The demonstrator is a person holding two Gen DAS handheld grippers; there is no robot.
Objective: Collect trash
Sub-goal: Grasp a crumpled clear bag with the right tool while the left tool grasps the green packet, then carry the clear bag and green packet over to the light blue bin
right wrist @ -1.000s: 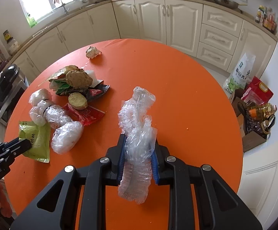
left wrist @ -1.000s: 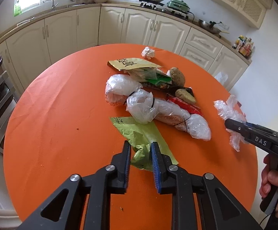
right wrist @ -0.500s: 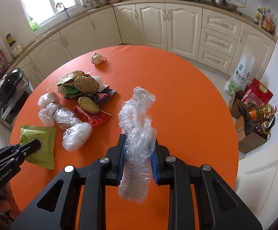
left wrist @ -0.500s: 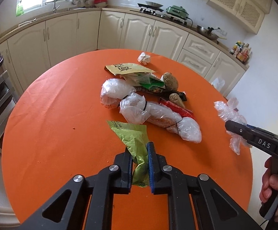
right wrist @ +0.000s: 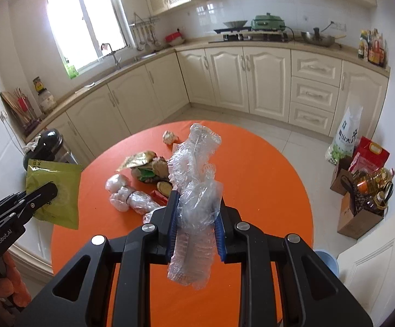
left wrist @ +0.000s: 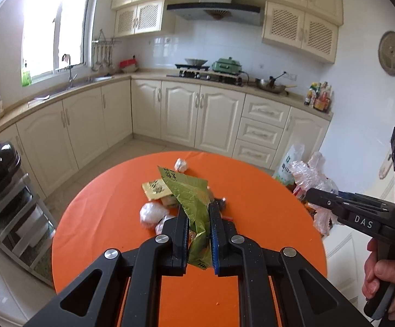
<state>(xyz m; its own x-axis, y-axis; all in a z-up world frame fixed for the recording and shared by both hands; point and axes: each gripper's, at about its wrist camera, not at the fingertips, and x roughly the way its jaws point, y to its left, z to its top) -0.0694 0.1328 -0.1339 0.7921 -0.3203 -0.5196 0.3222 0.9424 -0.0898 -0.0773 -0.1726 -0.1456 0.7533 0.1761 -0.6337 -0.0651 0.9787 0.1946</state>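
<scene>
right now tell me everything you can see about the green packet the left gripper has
The green packet is a flat, creased foil-like pouch, yellow-green with dark printed characters near its top corner. It looks empty and crumpled. The left gripper is shut on its lower part, holding it upright, lifted clear of the orange table. Nothing else touches it.

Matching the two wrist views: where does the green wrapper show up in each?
Left wrist: green wrapper at centre, clamped in the left tool.
Right wrist: green wrapper at far left, lifted beside the table.
Shared landmark: crumpled white paper ball at the orange table's far edge.
</scene>
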